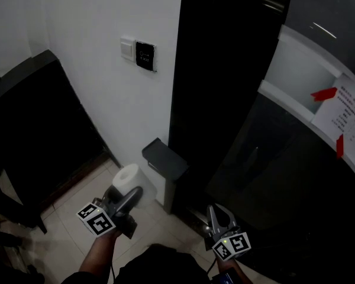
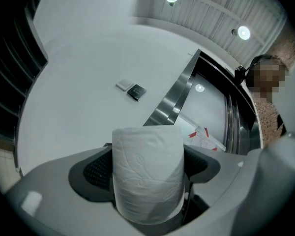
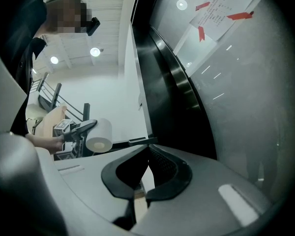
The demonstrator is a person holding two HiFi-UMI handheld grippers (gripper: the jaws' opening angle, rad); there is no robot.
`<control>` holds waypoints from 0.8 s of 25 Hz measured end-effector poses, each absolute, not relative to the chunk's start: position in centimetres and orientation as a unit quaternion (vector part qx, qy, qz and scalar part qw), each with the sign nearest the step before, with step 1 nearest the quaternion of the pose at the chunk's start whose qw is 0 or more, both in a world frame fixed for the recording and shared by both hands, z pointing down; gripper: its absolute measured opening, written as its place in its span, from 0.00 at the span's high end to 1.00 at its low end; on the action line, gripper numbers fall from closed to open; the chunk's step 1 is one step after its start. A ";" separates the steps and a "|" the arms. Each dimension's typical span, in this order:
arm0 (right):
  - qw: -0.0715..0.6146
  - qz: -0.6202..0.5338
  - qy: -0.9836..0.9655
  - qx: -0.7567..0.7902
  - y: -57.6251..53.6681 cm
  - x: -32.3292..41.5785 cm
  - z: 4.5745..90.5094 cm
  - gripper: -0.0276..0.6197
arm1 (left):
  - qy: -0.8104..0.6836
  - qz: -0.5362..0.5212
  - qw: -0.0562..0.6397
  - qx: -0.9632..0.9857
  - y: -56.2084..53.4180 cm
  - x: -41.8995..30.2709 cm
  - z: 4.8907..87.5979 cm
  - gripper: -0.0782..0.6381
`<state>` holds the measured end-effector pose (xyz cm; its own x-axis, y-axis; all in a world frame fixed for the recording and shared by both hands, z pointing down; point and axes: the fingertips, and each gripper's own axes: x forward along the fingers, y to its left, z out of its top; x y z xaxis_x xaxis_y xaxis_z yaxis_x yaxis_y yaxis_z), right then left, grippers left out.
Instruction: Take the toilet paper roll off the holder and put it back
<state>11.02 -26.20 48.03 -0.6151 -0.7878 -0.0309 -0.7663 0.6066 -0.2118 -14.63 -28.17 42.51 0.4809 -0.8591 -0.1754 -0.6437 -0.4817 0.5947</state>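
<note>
White TP roll in L gripper

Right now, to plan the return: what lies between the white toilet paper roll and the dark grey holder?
Nothing: the head view shows the white toilet paper roll close beside the dark grey holder, with no object between.

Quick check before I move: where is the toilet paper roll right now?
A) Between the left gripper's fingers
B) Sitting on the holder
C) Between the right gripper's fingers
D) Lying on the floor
A: the left gripper view shows the toilet paper roll clamped between the fingers of the left gripper, beside the holder; the right gripper is shut on nothing.
</note>
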 end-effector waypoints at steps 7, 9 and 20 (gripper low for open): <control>0.072 -0.079 0.892 -0.439 -27.0 11.6 46.9 0.94 | -0.472 -0.196 0.198 0.837 -30.3 -14.0 40.9 0.29; 0.074 -0.077 0.892 -0.440 -27.1 11.8 46.7 0.94 | -0.473 -0.194 0.197 0.837 -30.9 -14.0 40.6 0.29; 0.078 -0.080 0.878 -0.465 -27.0 14.0 46.9 0.94 | -0.486 -0.164 0.149 0.846 -34.8 -12.1 39.1 0.29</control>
